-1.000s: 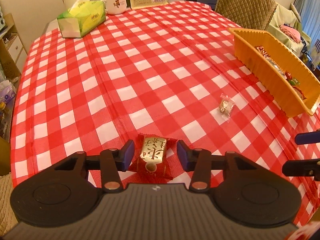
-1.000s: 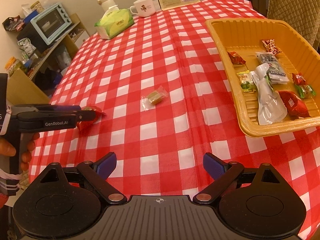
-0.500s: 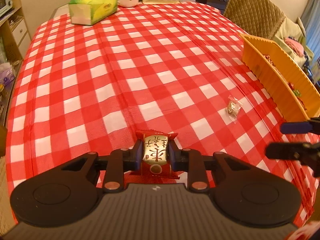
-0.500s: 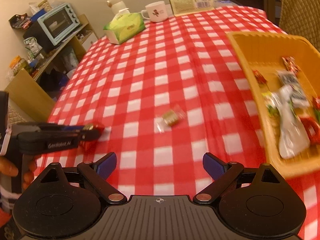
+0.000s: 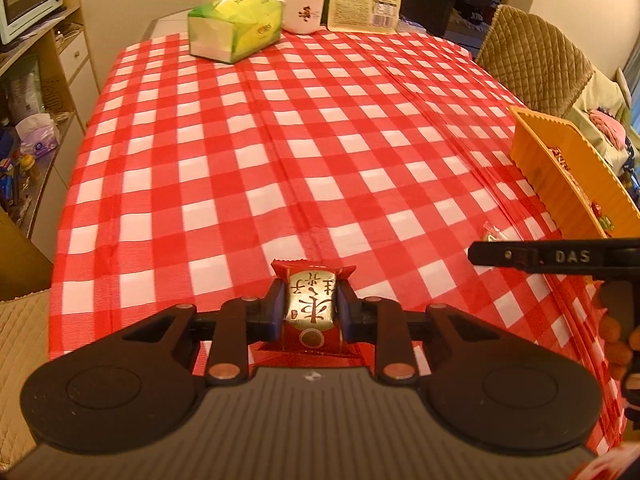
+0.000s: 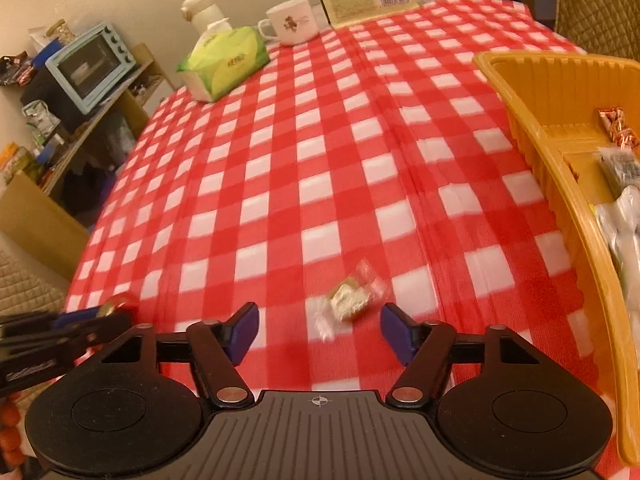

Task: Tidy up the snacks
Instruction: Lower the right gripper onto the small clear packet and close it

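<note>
While closing, hand-held gripper (image 6: 318, 330) flanks candy (image 6: 349, 303).

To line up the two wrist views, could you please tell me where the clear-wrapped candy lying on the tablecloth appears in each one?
Left wrist view: clear-wrapped candy at right, just above the other gripper's bar, near the orange tray.
Right wrist view: clear-wrapped candy low centre, ahead of the closing gripper's blue pads.
Shared landmark: green tissue box.

Right tool (image 6: 318, 326), jaws closing around clear-wrapped candy (image 6: 350, 300) on checkered tablecloth (image 6: 320, 168)
</note>
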`<move>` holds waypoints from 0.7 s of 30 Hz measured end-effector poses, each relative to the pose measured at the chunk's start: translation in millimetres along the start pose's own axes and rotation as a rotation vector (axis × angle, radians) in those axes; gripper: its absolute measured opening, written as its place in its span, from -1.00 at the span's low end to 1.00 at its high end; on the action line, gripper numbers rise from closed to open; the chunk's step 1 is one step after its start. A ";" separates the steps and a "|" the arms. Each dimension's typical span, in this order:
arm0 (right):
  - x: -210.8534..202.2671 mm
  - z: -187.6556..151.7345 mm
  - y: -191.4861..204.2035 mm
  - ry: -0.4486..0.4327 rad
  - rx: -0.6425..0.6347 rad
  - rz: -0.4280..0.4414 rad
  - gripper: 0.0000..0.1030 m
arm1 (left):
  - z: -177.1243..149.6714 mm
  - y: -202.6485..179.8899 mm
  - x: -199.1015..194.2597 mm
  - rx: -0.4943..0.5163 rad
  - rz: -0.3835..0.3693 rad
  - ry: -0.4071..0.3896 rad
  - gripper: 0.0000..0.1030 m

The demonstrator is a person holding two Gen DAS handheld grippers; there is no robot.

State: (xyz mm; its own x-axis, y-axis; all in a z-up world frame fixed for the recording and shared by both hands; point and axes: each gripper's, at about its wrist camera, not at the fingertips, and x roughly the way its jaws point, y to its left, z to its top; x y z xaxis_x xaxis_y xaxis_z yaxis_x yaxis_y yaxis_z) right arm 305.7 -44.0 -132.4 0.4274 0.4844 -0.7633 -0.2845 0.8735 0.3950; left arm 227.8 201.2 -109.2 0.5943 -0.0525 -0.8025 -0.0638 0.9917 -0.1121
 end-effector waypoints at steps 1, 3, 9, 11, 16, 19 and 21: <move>1.7 1.4 0.5 -0.001 -0.007 -0.005 0.17 | 0.2 1.3 -0.5 -0.003 0.003 -0.001 -0.53; 4.6 3.1 3.3 -0.011 -0.027 -0.018 0.06 | 0.4 3.7 -1.2 -0.008 0.008 -0.003 -0.53; 13.5 -0.7 20.3 -0.028 -0.200 -0.106 -0.30 | 0.3 6.7 -3.1 -0.017 0.014 -0.007 -0.53; 15.2 -6.8 25.2 -0.034 -0.265 -0.133 -0.36 | 0.2 6.6 -3.4 -0.017 0.015 -0.007 -0.53; 19.1 -17.4 31.0 -0.047 -0.358 -0.152 -0.59 | 0.7 5.0 -3.9 -0.016 0.014 -0.009 -0.53; 20.5 -17.3 31.5 -0.041 -0.371 -0.149 -0.60 | 0.3 1.2 -6.4 -0.012 0.013 -0.012 -0.53; 19.4 -15.7 30.9 -0.027 -0.367 -0.145 -0.60 | -0.1 -1.4 -8.9 -0.010 0.013 -0.015 -0.53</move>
State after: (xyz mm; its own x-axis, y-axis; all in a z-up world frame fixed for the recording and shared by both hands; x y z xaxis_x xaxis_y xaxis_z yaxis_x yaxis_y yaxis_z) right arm 291.8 -8.4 -143.0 0.5066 0.3625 -0.7823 -0.5050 0.8602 0.0716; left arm 222.5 200.3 -102.0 0.6053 -0.0382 -0.7950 -0.0790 0.9910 -0.1077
